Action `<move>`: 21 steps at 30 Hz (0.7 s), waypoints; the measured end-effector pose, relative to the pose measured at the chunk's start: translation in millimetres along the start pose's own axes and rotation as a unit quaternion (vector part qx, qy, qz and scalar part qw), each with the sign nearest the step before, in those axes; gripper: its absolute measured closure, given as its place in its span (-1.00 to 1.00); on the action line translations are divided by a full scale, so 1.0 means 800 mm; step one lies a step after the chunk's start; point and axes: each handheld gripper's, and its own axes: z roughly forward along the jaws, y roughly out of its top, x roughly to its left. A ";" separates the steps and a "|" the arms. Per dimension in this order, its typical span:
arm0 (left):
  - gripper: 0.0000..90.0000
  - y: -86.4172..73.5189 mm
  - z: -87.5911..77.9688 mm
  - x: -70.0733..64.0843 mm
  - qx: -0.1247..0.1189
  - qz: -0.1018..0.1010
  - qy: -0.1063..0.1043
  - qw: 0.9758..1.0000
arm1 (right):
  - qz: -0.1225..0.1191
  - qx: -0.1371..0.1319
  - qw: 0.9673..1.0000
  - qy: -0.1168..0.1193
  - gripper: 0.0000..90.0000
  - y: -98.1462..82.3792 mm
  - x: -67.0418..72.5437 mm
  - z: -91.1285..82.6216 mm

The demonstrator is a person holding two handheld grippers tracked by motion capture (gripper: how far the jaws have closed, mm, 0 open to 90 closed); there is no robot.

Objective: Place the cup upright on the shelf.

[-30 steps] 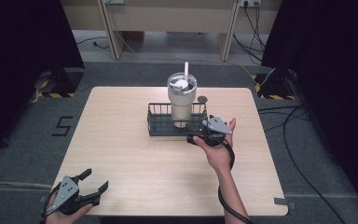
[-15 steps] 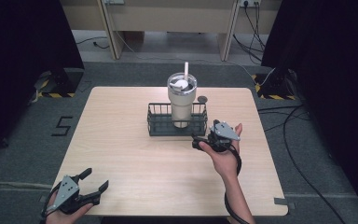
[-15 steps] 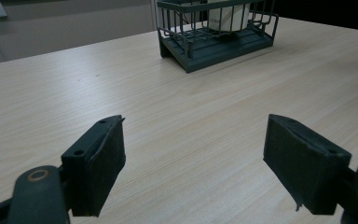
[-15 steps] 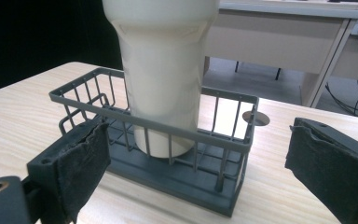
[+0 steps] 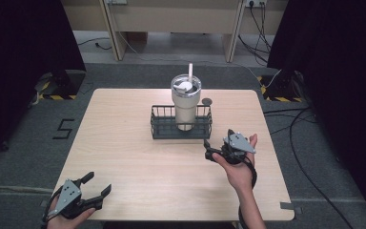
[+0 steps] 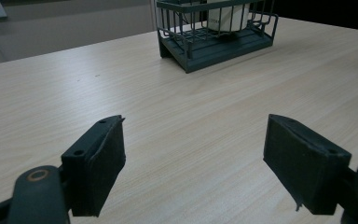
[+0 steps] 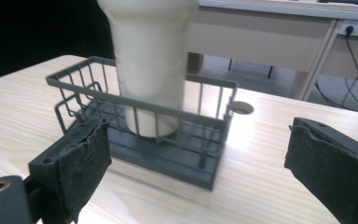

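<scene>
A cream tumbler (image 5: 186, 102) with a lid and a white straw (image 5: 190, 72) stands upright inside the dark wire basket (image 5: 181, 128), in the same place on the tabletop (image 5: 124, 143) as a second ago. The right gripper (image 5: 208, 150) has drawn back from the basket's near right corner and now sits nearer the person, fingers spread wide and empty. The left gripper (image 5: 96, 185), well apart from the basket at the near left edge, has not moved, its fingers wide too. A small round hole (image 5: 207, 101) lies behind the basket.
</scene>
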 end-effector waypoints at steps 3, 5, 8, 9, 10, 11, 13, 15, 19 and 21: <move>-0.56 0.000 0.000 -0.001 0.001 0.000 -0.001 1.000 | 0.000 0.002 1.000 -0.005 -0.84 -0.005 -0.005 -0.006; -0.56 0.000 0.001 -0.002 0.001 0.001 -0.001 1.000 | 0.007 0.005 1.000 -0.012 -0.83 -0.015 -0.012 -0.017; -0.56 0.000 0.001 -0.002 0.002 0.002 -0.002 1.000 | 0.017 0.011 1.000 -0.017 -0.82 -0.028 -0.019 -0.029; -0.56 0.000 0.001 -0.003 0.002 0.002 -0.002 1.000 | 0.021 0.011 1.000 -0.018 -0.81 -0.030 -0.020 -0.032; -0.56 0.000 0.001 -0.003 0.002 0.002 -0.002 1.000 | 0.021 0.011 1.000 -0.018 -0.81 -0.030 -0.020 -0.032; -0.56 0.000 0.001 -0.003 0.002 0.004 -0.002 1.000 | 0.032 0.013 0.999 -0.025 -0.80 -0.038 -0.026 -0.040; -0.56 0.000 0.001 -0.003 0.001 0.004 -0.002 1.000 | 0.032 0.015 0.999 -0.028 -0.80 -0.041 -0.028 -0.043; -0.56 0.000 0.000 -0.002 0.001 0.004 -0.001 1.000 | 0.038 0.016 0.999 -0.032 -0.79 -0.050 -0.034 -0.053; -0.56 0.000 0.001 -0.002 0.002 0.004 -0.002 1.000 | 0.038 0.024 0.998 -0.036 -0.79 -0.063 -0.038 -0.062; -0.56 0.000 0.001 -0.003 0.002 0.005 -0.002 1.000 | 0.040 0.030 0.998 -0.038 -0.79 -0.070 -0.039 -0.065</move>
